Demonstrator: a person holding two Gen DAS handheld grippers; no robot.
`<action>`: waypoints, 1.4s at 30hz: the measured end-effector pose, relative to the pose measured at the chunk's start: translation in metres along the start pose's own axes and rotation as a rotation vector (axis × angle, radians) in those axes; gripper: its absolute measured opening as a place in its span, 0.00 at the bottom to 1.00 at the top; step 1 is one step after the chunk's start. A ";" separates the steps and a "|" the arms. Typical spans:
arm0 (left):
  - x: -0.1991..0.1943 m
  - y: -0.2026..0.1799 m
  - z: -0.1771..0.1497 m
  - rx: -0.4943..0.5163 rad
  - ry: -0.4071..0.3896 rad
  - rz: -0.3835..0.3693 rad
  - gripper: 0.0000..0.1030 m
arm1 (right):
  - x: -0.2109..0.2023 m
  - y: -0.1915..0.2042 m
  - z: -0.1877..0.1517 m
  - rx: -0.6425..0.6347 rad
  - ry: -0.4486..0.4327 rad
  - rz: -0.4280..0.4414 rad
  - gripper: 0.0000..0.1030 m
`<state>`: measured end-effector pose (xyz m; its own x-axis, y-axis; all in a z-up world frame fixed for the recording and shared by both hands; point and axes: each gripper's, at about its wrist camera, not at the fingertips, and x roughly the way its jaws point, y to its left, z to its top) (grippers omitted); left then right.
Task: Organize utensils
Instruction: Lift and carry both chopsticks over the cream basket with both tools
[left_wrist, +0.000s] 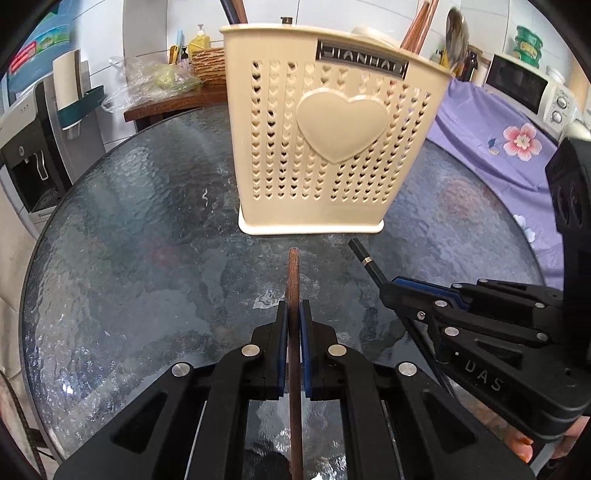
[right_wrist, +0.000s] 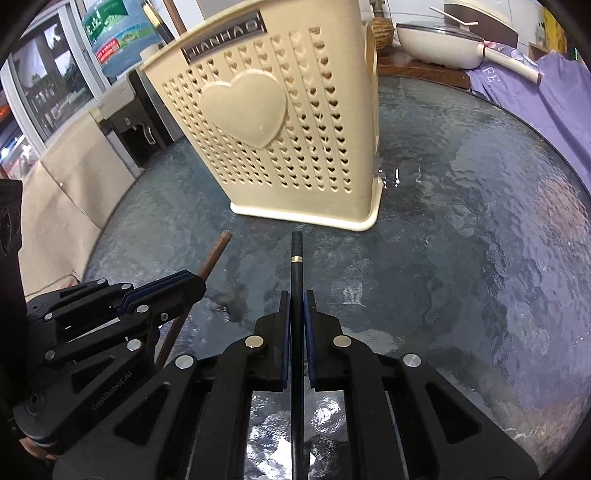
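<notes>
Left gripper, black two-finger tool with blue pads, jaws closed on a brown wooden chopstick which runs straight forward between the pads, its blunt end projecting toward the holder and short of its base; right gripper, same build, jaws closed on a black chopstick with a thin gold band near its forward end, this end likewise pointing at the holder and short of it; the two tools sit side by side, each seen in the other's view, the right gripper to the right of the brown stick, the left gripper to the left of the black one; cream plastic utensil holder with heart-shaped perforations and a raised heart on its front stands upright on the round textured dark glass table, just beyond both stick ends; holder already contains copper-coloured sticks and a metal spoon at its right side and dark handles at its left; cannot tell whether the chopsticks' rear ends touch the glass; background: purple floral cloth, white microwave oven, white lidded pan on a wooden side surface.
</notes>
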<state>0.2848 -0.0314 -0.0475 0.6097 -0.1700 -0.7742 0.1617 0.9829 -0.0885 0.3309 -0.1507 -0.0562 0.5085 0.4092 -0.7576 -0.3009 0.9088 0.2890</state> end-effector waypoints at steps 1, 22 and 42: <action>-0.004 0.001 0.000 -0.002 -0.011 -0.006 0.06 | -0.003 0.000 0.000 0.001 -0.009 0.010 0.08; -0.084 0.009 0.006 -0.018 -0.180 -0.098 0.06 | -0.092 0.018 0.002 -0.053 -0.216 0.152 0.08; -0.149 0.002 0.008 0.049 -0.310 -0.134 0.06 | -0.160 0.049 -0.002 -0.201 -0.292 0.191 0.08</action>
<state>0.2009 -0.0044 0.0727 0.7862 -0.3181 -0.5298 0.2886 0.9471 -0.1405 0.2335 -0.1716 0.0782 0.6270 0.6016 -0.4950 -0.5496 0.7918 0.2662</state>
